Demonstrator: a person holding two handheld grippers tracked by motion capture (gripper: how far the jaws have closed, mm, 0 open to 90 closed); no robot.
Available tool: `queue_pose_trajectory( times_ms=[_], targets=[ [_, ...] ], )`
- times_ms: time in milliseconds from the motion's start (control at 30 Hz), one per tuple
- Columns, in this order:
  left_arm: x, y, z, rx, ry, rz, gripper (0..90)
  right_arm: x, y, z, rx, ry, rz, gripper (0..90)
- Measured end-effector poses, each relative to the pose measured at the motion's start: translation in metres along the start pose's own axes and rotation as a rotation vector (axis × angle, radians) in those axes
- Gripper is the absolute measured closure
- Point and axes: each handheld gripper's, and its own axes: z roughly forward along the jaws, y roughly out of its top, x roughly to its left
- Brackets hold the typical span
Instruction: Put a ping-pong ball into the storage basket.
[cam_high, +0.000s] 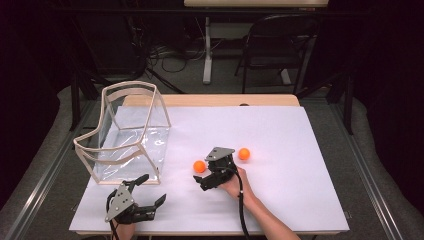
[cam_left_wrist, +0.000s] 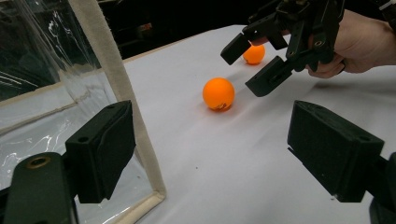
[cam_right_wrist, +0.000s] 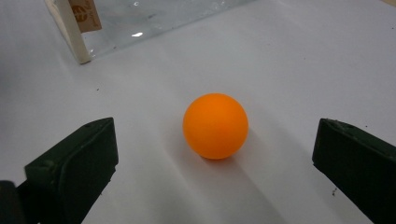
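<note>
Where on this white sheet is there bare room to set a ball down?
The sheet's right half, right of the far orange ball, is bare. So is the strip behind both balls. It is crowded around the near ball, right gripper and clear bag.

The right gripper (cam_right_wrist: 212, 154) held its jaws wide, with the near orange ball (cam_right_wrist: 215, 126) between and just ahead of them and bare white surface (cam_right_wrist: 289, 70) on both sides. Beyond the jaws stood the clear bag (cam_right_wrist: 140, 18), well apart. The left gripper (cam_left_wrist: 224, 154) was spread too; the bag's cloth edge (cam_left_wrist: 116, 93) stood just beside its left jaw, with open surface ahead of the right.
</note>
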Motion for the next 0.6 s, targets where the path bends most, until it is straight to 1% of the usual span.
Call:
queue_pose_trajectory(
  times_ms=[33, 100, 133, 233, 333, 367, 467, 600],
  targets=[
    [0.0, 0.0, 0.0, 0.0, 0.0, 0.0, 15.5, 0.0, 0.001, 0.002, 0.007, -0.002, -0.002, 0.8],
    [0.0, 0.0, 0.0, -0.001, 0.001, 0.0, 15.5, 0.002, 0.002, 0.004, 0.014, -0.006, -0.006, 5.6],
    [0.0, 0.0, 0.0, -0.001, 0.001, 0.0, 15.5, 0.002, 0.002, 0.006, 0.019, 0.0, -0.012, 9.5],
    [0.0, 0.0, 0.0, 0.0, 0.001, 0.001, 15.5, 0.003, 0.003, 0.01, 0.028, -0.005, -0.012, 14.6],
    [0.0, 0.0, 0.0, 0.0, 0.0, 0.0, 15.5, 0.003, 0.003, 0.014, 0.036, -0.017, -0.012, 19.3],
    [0.0, 0.0, 0.0, -0.001, 0.0, 0.0, 15.5, 0.003, 0.004, 0.015, 0.041, -0.028, -0.012, 21.6],
    [0.0, 0.0, 0.0, -0.001, 0.001, 0.004, 15.5, 0.004, 0.004, 0.018, 0.057, -0.039, -0.01, 28.1],
    [0.0, 0.0, 0.0, 0.0, 0.001, 0.001, 15.5, 0.004, 0.005, 0.019, 0.064, -0.038, -0.01, 33.3]
  ],
)
